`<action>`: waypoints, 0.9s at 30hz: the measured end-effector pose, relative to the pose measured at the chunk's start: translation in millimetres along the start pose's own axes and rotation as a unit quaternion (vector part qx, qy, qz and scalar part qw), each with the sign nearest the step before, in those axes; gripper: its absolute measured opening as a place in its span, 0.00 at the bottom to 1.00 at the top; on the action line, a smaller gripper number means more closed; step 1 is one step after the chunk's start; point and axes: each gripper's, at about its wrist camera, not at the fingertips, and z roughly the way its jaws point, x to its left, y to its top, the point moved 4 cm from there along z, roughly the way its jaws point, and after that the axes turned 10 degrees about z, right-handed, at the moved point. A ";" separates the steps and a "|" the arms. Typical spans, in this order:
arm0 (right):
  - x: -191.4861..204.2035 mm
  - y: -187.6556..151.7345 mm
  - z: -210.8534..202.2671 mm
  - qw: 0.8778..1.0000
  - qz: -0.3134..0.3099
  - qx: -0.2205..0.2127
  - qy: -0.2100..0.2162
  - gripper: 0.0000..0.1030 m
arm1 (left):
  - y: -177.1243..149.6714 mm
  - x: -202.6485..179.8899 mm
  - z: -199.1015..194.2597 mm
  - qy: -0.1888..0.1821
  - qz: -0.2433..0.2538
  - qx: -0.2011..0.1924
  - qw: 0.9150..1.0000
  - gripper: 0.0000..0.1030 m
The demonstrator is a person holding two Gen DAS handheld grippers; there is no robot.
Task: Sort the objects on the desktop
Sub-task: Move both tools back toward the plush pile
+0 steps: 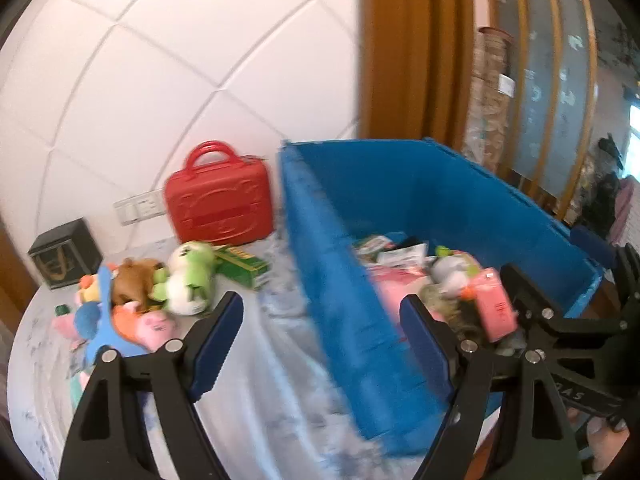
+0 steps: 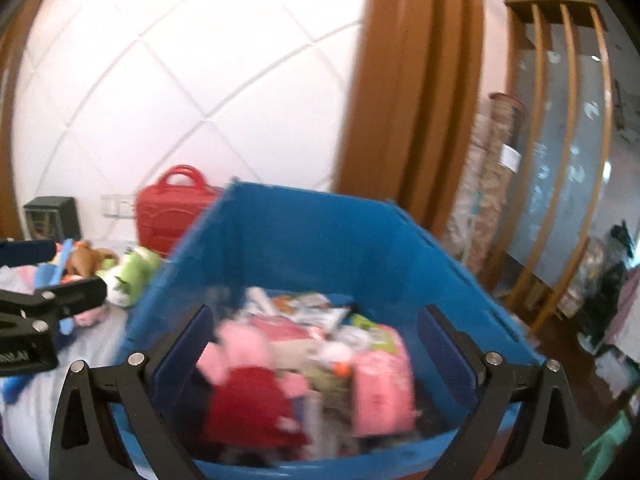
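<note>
Hovering over the table (image 1: 256,392), the left claw (image 1: 320,344) has its blue-padded fingers (image 1: 216,344) spread wide apart with nothing between them; through the gap shows the pale cloth and the near-left corner of the blue bin (image 1: 332,264). The right claw (image 2: 316,348) is likewise spread apart and empty, hanging above the bin's open top.

Inside the bin lie sorted things, blurred: a pink plush toy (image 2: 240,352) with a red body at about 7 o'clock of the bin's interior, a pink carton (image 2: 380,384) at 4 o'clock, and paper packets (image 2: 308,308) toward 12 o'clock.

Outside the bin, at its 9 o'clock, a heap of plush toys (image 1: 132,300) lies on the table, with a white-and-green plush (image 1: 188,280) at the heap's 3 o'clock edge, just beside a green box (image 1: 244,266). A red case (image 1: 220,200) stands upright against the white wall at the heap's 1 o'clock, and a dark box (image 1: 64,252) sits at its 10 o'clock.
</note>
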 end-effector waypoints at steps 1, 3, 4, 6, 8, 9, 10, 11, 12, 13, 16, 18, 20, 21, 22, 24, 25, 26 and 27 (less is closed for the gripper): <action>18.3 1.6 -3.8 1.000 -0.002 -0.005 0.011 1.00 | -6.3 14.3 -3.4 0.007 -0.004 0.000 1.000 0.78; 43.6 3.8 -9.2 1.000 -0.007 -0.012 0.025 1.00 | -20.1 42.3 -9.7 0.016 -0.012 0.001 1.000 0.78; 60.7 5.2 -13.6 0.999 -0.010 -0.018 0.032 1.00 | -28.7 59.2 -13.0 0.021 -0.018 0.003 1.000 0.78; 96.4 6.4 -21.4 0.998 -0.016 -0.026 0.048 1.00 | -46.0 90.1 -18.6 0.033 -0.027 0.007 0.999 0.78; 128.3 5.2 -25.4 0.998 -0.019 -0.028 0.060 1.00 | -65.4 125.5 -23.5 0.047 -0.033 0.017 0.998 0.78; 145.4 3.2 -25.5 0.997 -0.023 -0.025 0.066 1.00 | -75.3 142.4 -25.4 0.053 -0.037 0.023 0.998 0.78; 165.1 -0.5 -24.4 0.997 -0.029 -0.018 0.071 1.00 | -88.8 164.9 -26.7 0.059 -0.044 0.032 0.997 0.78; 185.0 -5.0 -22.2 0.996 -0.035 -0.011 0.075 1.00 | -98.6 180.5 -27.1 0.062 -0.049 0.039 0.996 0.78; 199.3 -8.6 -20.0 0.996 -0.039 -0.005 0.078 1.00 | -107.0 193.7 -26.4 0.064 -0.053 0.046 0.995 0.78; 216.2 -13.6 -16.8 0.996 -0.042 0.004 0.081 1.00 | -116.9 210.0 -25.1 0.068 -0.057 0.055 0.995 0.78; 253.4 -29.2 -5.8 0.994 -0.038 0.035 0.094 1.00 | -144.0 251.3 -18.0 0.075 -0.071 0.082 0.991 0.78; 273.2 -41.5 4.8 0.993 -0.040 0.059 0.093 1.00 | -161.7 270.9 -10.8 0.075 -0.084 0.102 0.988 0.78; 284.6 -53.1 14.1 0.992 -0.041 0.080 0.091 1.00 | -179.9 289.4 -1.7 0.074 -0.097 0.124 0.985 0.78; 289.5 -59.2 19.7 0.991 -0.043 0.091 0.091 1.00 | -185.8 293.9 1.7 0.075 -0.102 0.132 0.983 0.78; 295.7 -64.6 27.3 0.989 -0.046 0.103 0.091 1.00 | -192.9 301.1 6.2 0.076 -0.109 0.140 0.981 0.78; 303.8 -70.3 38.2 0.988 -0.050 0.115 0.088 1.00 | -204.2 312.4 14.3 0.075 -0.122 0.152 0.978 0.78; 306.3 -73.5 44.3 0.987 -0.050 0.124 0.089 1.00 | -208.1 316.7 18.2 0.075 -0.129 0.157 0.976 0.78; 307.8 -75.6 49.6 0.986 -0.049 0.130 0.092 1.00 | -210.0 320.4 23.3 0.076 -0.135 0.160 0.975 0.78; 309.1 -76.4 55.6 0.985 -0.050 0.134 0.095 1.00 | -210.4 322.1 27.1 0.076 -0.138 0.163 0.974 0.78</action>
